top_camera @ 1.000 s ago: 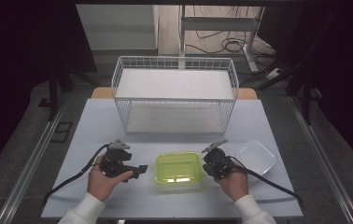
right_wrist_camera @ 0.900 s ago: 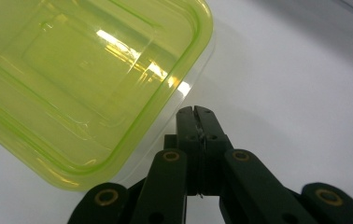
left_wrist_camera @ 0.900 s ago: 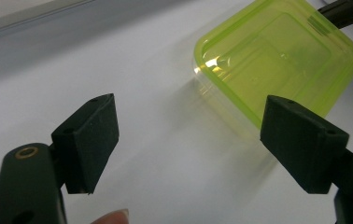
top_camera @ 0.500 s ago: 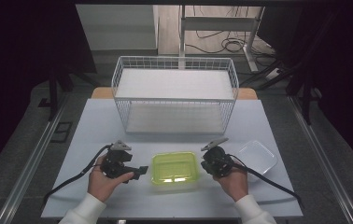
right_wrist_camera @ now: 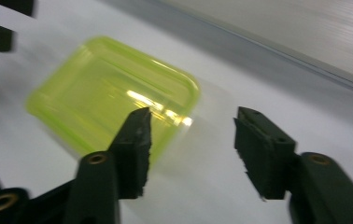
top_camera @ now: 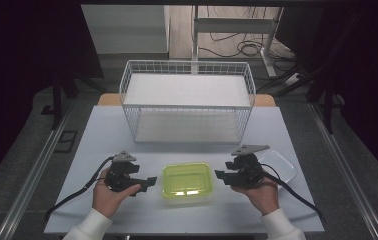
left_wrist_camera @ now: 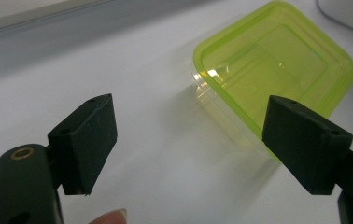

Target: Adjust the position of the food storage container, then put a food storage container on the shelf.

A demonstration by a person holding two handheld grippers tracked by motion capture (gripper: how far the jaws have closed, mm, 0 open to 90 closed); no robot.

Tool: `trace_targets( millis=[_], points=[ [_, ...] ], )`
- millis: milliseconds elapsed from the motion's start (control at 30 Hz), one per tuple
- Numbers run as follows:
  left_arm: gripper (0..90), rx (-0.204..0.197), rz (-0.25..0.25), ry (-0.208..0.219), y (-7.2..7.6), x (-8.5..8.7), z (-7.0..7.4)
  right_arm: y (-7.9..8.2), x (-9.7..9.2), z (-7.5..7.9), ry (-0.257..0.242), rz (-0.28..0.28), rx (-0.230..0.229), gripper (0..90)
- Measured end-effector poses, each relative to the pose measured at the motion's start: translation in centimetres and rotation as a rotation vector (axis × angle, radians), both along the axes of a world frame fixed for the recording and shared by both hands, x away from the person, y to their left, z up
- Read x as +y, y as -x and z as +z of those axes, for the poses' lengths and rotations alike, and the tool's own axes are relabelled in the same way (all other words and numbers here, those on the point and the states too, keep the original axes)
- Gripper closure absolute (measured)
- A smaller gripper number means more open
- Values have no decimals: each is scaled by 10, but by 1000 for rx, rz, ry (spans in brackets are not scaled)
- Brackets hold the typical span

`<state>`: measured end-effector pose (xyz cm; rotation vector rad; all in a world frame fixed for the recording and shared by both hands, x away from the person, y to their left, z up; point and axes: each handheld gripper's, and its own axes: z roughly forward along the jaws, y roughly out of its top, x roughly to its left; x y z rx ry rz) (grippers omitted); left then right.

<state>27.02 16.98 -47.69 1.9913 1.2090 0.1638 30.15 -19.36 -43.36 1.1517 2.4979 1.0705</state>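
The yellow-green container (top_camera: 187, 182) sits near the front edge of the table (top_camera: 117, 125), about midway along it, between the two grippers. The right gripper (top_camera: 220, 174) hangs just beside the container's right side; its jaws have just been opening and now stand released, with nothing between them. In the right gripper view the container (right_wrist_camera: 114, 98) lies beyond the left jaw, and the picture is blurred. The left gripper (top_camera: 151, 181) is near the container's left side, jaws spread wide and empty; in its own view the right jaw covers one corner of the container (left_wrist_camera: 272, 70). A clear lid (top_camera: 279, 167) lies near the table's right edge, partly behind the right gripper. A white wire basket (top_camera: 187, 102) stands at the back edge.
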Motion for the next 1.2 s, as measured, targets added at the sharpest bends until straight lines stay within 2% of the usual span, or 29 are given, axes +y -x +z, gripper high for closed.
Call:
trace_targets(
  millis=[33, 100, 200, 233, 333, 367, 433, 467, 567, 700, 733, 767, 800, 833, 867, 900, 1000, 1067, 1100, 1167, 1200],
  points=[
    [174, 3, 5, 16, -1, 0, 1, 0, -1, 1, -18, 4, 0, 416],
    [167, 15, 7, 25, -1, 0, 1, 5, -3, 2, -34, -24, -36, 369],
    [155, 22, 6, 24, 1, 0, 1, 4, -5, 1, -48, -35, -31, 339],
    [154, 27, 10, 25, 2, 0, 1, 2, -4, -2, -34, -29, -17, 302],
    [176, 46, 22, 34, 4, 0, 2, 1, -2, -5, -27, -26, 5, 281],
    [182, 80, 24, 57, 3, -1, 1, 0, 1, -8, -40, -29, 36, 274],
    [190, 107, 24, 85, 1, -3, -1, -1, 2, -9, -56, -39, 59, 275],
    [195, 107, 24, 85, 1, -3, -1, -1, 2, -9, -56, -39, 59, 275],
    [202, 137, 26, 118, -2, -5, -3, -3, 5, -15, -31, -45, 83, 275],
    [208, 142, 39, 121, -2, -5, -4, -6, 8, -19, -43, -50, 106, 282],
    [206, 142, 53, 128, -1, -5, -4, -9, 10, -22, -49, -55, 126, 289],
    [205, 158, 62, 153, -2, -8, -6, -10, 12, -24, -56, -55, 135, 295],
    [204, 158, 62, 153, -2, -8, -6, -12, 13, -26, -61, -54, 140, 303],
    [205, 194, 56, 189, -5, -10, -10, -13, 14, -27, -68, -53, 149, 312],
    [207, 194, 56, 189, -5, -10, -10, -13, 14, -27, -68, -53, 149, 312],
    [209, 218, 64, 205, -5, -12, -13, -14, 15, -29, -86, -54, 165, 332],
    [224, 231, 71, 229, -6, -13, -16, -15, 17, -31, -88, -48, 177, 345],
    [243, 248, 73, 263, -9, -15, -18, -18, 18, -34, -80, -54, 183, 379],
    [253, 248, 73, 263, -9, -15, -18, -18, 18, -34, -80, -54, 183, 379],
    [264, 259, 78, 281, -11, -15, -21, -19, 20, -35, -96, -62, 189, 405],
    [284, 272, 77, 309, -13, -17, -24, -20, 21, -37, -103, -62, 199, 419]
  ],
)
